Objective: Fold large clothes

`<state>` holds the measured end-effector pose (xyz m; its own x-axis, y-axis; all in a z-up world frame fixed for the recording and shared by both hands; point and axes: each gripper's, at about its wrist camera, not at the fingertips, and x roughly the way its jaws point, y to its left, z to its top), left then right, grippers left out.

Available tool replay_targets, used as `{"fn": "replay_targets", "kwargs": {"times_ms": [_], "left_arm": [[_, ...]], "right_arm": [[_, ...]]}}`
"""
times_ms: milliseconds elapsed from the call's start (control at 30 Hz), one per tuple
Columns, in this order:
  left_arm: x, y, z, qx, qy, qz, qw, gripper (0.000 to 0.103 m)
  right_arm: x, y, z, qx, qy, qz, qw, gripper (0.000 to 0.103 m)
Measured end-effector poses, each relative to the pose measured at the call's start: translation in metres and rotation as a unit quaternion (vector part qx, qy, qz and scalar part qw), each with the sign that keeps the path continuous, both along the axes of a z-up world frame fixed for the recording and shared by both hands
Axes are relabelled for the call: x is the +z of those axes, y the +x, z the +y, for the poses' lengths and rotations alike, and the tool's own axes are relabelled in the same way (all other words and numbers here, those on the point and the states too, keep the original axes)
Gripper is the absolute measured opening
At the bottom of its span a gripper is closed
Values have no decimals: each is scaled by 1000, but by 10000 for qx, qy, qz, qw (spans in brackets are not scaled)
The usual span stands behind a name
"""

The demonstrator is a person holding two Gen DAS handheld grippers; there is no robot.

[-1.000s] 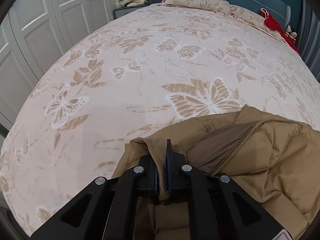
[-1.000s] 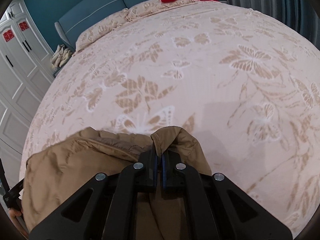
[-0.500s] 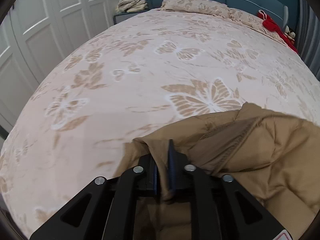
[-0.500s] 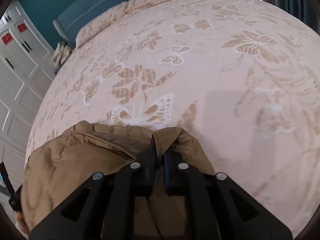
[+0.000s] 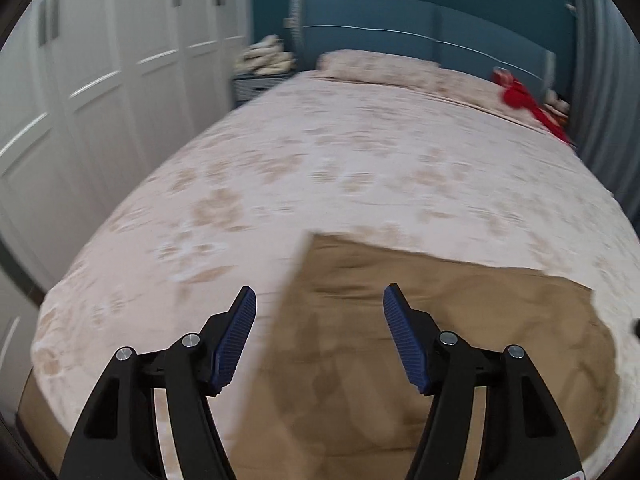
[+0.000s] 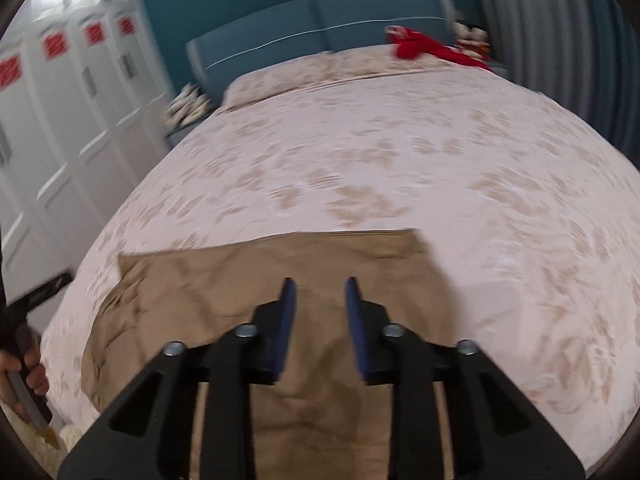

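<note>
A tan padded jacket (image 5: 420,340) lies flat on the near part of the bed, with a straight far edge; it also shows in the right wrist view (image 6: 248,280). My left gripper (image 5: 319,300) is open and empty, raised above the jacket's left edge. My right gripper (image 6: 318,286) is open and empty, raised above the jacket's right half. Both views are motion-blurred.
The bed (image 5: 360,160) has a pink butterfly-print cover and a blue headboard (image 5: 420,28). A red garment (image 5: 524,100) lies by the pillows at the far right. White wardrobe doors (image 5: 100,80) stand close on the left. A grey curtain (image 6: 560,20) is on the right.
Both grippers have opened and let go of the jacket, then lifted up and back. The jacket now lies flat on the bed.
</note>
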<state>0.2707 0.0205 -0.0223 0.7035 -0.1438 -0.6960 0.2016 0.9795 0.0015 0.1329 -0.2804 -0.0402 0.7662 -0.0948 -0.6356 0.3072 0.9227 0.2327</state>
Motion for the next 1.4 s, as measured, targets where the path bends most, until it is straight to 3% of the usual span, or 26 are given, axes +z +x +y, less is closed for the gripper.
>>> {"fn": "replay_targets", "kwargs": {"times_ms": [33,200,367,500,833,1400], "left_arm": [[0,-2,-14,-110,-16,10,9999,63],[-22,15,-79,-472,-57,324,9983,58],[-55,41,-112,-477,269,624,9965,58],[-79,52,-116,-379,260,797,9958,58],[-113,69,-126,-366,350,674,9964,63],[-136,73,-142,-316,677,239,9969,66]], "right_arm": [[0,11,13,128,-75,39,9999,14],[-4,55,47,472,-150,93,9987,13],[-23,97,54,568,-154,384,9975,13],[-49,122,55,568,-171,626,9963,13],[-95,149,47,559,64,785,9953,9],[-121,163,49,509,-6,690,9963,8]]}}
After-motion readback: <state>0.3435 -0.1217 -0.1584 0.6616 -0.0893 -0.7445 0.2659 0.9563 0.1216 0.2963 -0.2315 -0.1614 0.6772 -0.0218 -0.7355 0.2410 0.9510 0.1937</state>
